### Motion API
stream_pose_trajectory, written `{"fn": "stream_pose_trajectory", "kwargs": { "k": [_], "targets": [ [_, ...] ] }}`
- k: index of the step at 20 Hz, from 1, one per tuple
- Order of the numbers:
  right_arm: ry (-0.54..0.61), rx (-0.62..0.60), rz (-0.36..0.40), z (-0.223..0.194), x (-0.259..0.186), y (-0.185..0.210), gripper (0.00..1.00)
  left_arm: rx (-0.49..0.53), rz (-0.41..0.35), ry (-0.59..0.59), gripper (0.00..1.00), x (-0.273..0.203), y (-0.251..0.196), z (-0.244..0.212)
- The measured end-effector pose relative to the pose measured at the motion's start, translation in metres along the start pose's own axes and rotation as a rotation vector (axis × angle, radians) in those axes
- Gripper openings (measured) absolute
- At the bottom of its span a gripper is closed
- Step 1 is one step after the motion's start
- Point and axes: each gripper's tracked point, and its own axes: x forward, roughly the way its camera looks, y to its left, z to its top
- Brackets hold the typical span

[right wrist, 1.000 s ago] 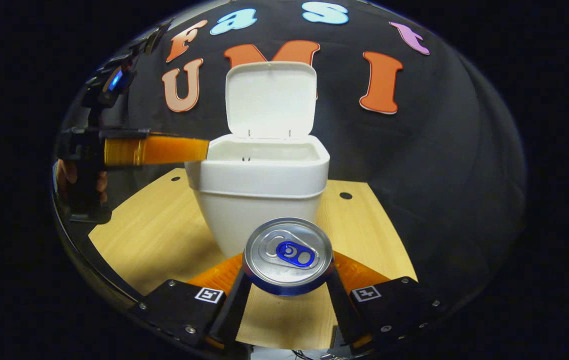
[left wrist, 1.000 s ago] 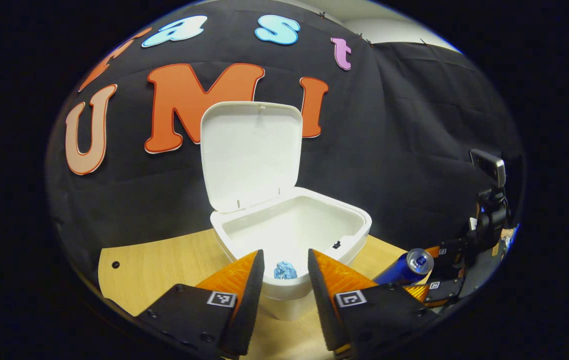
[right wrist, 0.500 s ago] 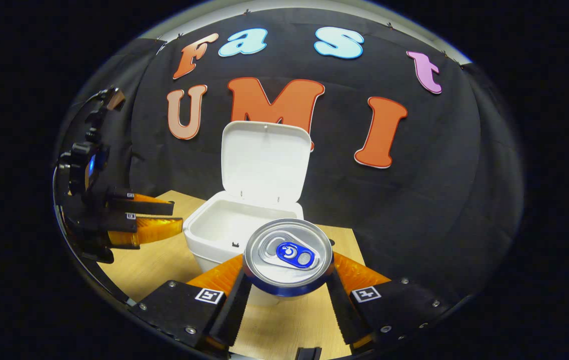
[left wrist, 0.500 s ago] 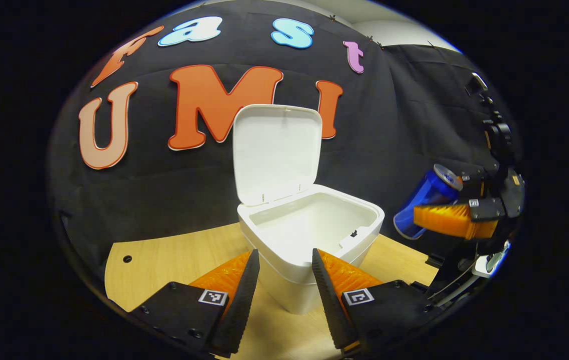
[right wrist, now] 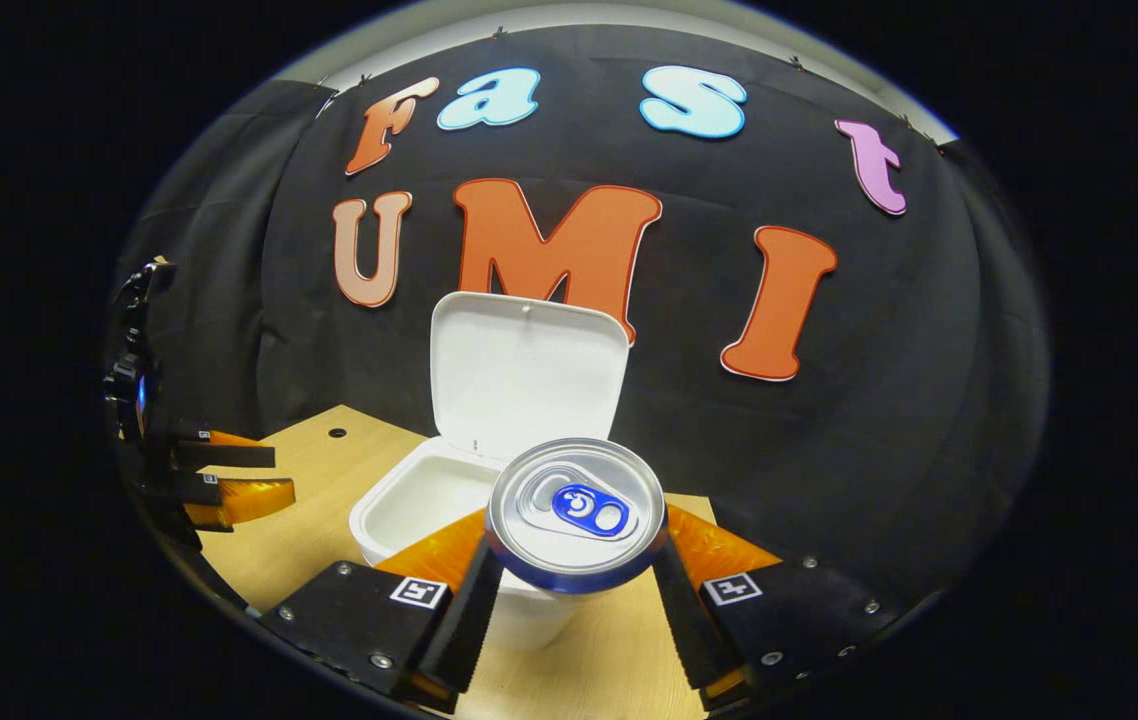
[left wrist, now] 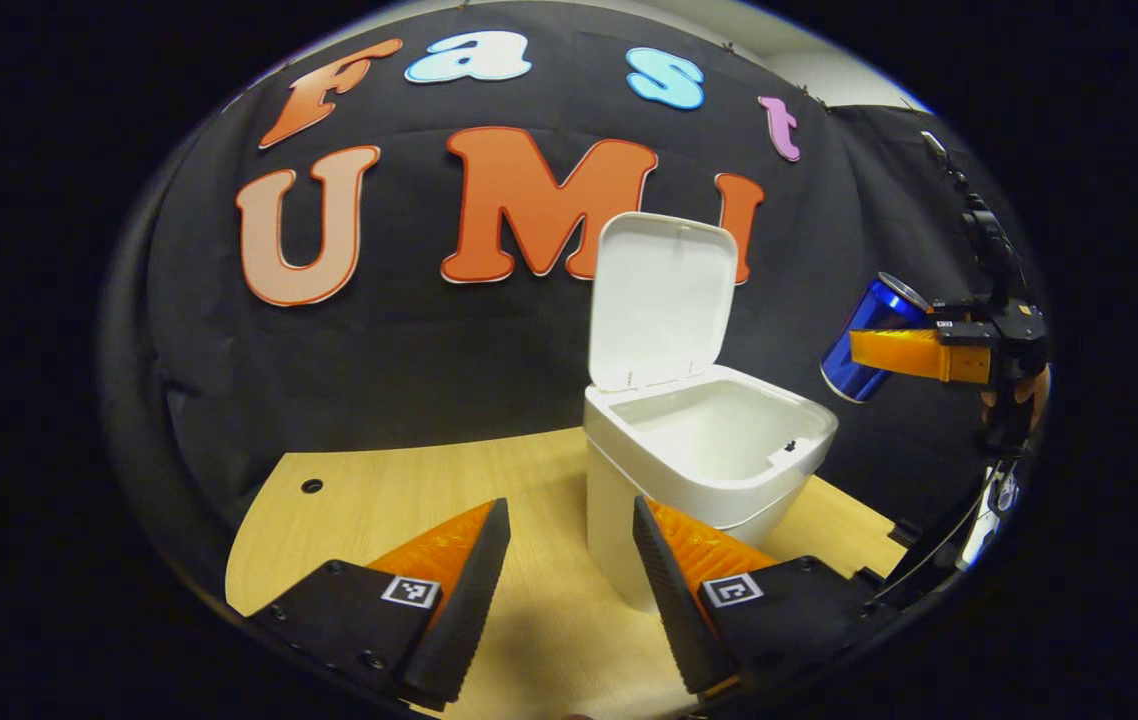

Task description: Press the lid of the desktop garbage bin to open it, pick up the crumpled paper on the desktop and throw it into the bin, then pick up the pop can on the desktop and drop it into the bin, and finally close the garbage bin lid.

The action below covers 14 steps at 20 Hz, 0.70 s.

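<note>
Our right gripper (right wrist: 574,570) grips the can (right wrist: 574,515) between both fingers, held aloft; our left gripper (left wrist: 564,560) hangs low, fingers apart, holding nothing.

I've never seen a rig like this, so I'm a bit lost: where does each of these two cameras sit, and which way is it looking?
Left gripper view: rides the left gripper, jaws open and empty, low over the table, facing the open bin; the right gripper holds the can at its far right.
Right gripper view: rides the right gripper, clamped on the can, above the bin; the left gripper sits far left.
Shared: bin, raised lid, table, can.
</note>
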Motion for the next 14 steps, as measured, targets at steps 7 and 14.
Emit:
{"fn": "stream_pose_trajectory", "kwargs": {
  "k": [7, 14],
  "targets": [
    [0.037, -0.046, 0.035, -0.013, 0.034, 0.015, 0.78, -0.023, 0.121, 0.006, 0.92, -0.020, 0.043, -0.007],
    [0.107, -0.047, 0.072, -0.042, 0.043, 0.022, 0.78, 0.009, 0.162, -0.003, 0.91, -0.029, 0.041, -0.012]
  ]
}}
